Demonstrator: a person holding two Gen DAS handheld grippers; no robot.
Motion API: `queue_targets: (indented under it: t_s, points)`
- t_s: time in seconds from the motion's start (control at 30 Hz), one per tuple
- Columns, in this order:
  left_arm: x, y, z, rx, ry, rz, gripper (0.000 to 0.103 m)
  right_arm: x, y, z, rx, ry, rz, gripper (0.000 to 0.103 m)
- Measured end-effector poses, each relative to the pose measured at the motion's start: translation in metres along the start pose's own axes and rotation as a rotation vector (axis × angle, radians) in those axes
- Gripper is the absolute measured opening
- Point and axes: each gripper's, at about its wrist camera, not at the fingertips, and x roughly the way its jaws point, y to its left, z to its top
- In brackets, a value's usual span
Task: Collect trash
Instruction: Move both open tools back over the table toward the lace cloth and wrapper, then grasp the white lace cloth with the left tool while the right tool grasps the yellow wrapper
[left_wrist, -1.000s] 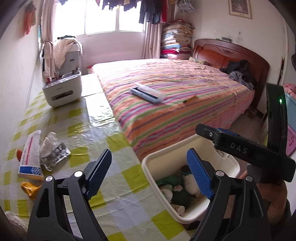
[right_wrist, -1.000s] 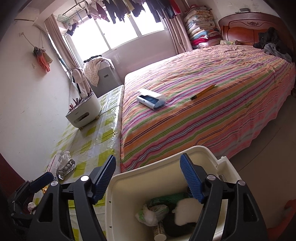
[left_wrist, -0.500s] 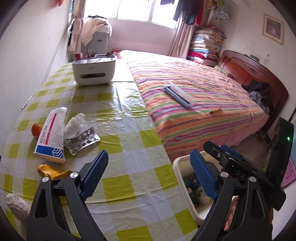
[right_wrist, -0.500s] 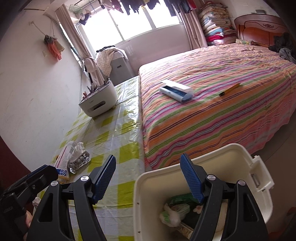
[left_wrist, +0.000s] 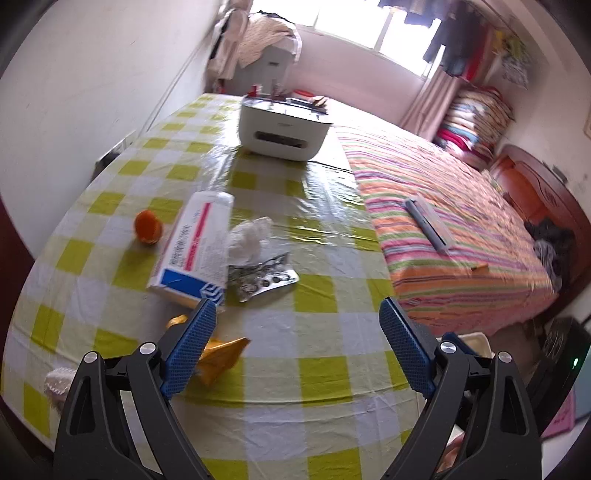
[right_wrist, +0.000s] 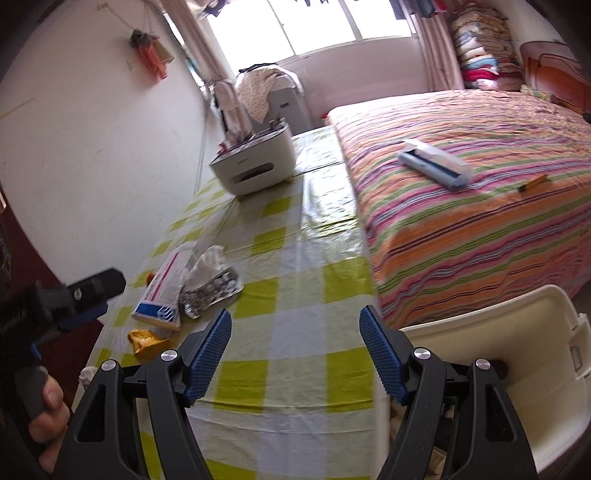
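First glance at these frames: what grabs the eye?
The litter cluster on the checked tablecloth: a medicine box, a crumpled tissue, a used blister pack against it, an orange peel and a yellow wrapper. To the right, the striped bed; near the right gripper, open, the white bin.

Each gripper, left (left_wrist: 297, 347) and right (right_wrist: 295, 356), has 2 black triangular arms, silver screws and blue ribbed pads (left_wrist: 190, 347); bare-skinned thumb (right_wrist: 51, 400).
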Motion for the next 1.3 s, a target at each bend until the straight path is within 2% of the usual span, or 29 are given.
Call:
queue_targets:
  t_s: [0.2,0.47,0.57,0.67,0.77,0.83,1.03,1.07,1.13,1.23,1.27,1.3]
  points:
    - [-0.024,0.036,-0.001,-0.082,-0.018,0.050,0.089,0.020,0.050,-0.010,-0.144,0.060,0.095,0.070]
    - [-0.055,0.085,0.000,-0.083,-0.022,0.127,0.089,0.046,0.124,-0.030,-0.421,0.130,0.197,0.070]
    - [-0.067,0.105,0.003,-0.043,-0.008,0.123,0.089,0.058,0.144,-0.039,-0.506,0.158,0.224,0.070]
    - [-0.077,0.128,0.005,-0.004,0.024,0.080,0.089,0.071,0.163,-0.047,-0.576,0.197,0.249,0.070]
    - [-0.086,0.150,0.005,0.044,0.024,0.092,0.089,0.079,0.178,-0.049,-0.617,0.204,0.262,0.070]
    - [-0.086,0.157,0.002,0.082,0.045,0.092,0.089,0.083,0.186,-0.050,-0.644,0.192,0.248,0.070]
    - [-0.064,0.175,-0.020,0.260,0.128,0.117,0.089,0.103,0.201,-0.055,-0.689,0.234,0.213,0.069]
    - [-0.055,0.179,-0.026,0.282,0.160,0.115,0.089,0.106,0.201,-0.055,-0.692,0.243,0.212,0.068]
    - [-0.044,0.184,-0.034,0.301,0.201,0.116,0.089,0.112,0.202,-0.057,-0.698,0.274,0.199,0.057]
    - [-0.027,0.186,-0.048,0.338,0.261,0.128,0.089,0.117,0.203,-0.061,-0.710,0.288,0.176,0.035]
    - [-0.025,0.184,-0.052,0.359,0.267,0.109,0.089,0.117,0.202,-0.061,-0.711,0.287,0.171,0.031]
    - [-0.023,0.183,-0.055,0.372,0.273,0.081,0.089,0.118,0.200,-0.061,-0.699,0.297,0.173,0.023]
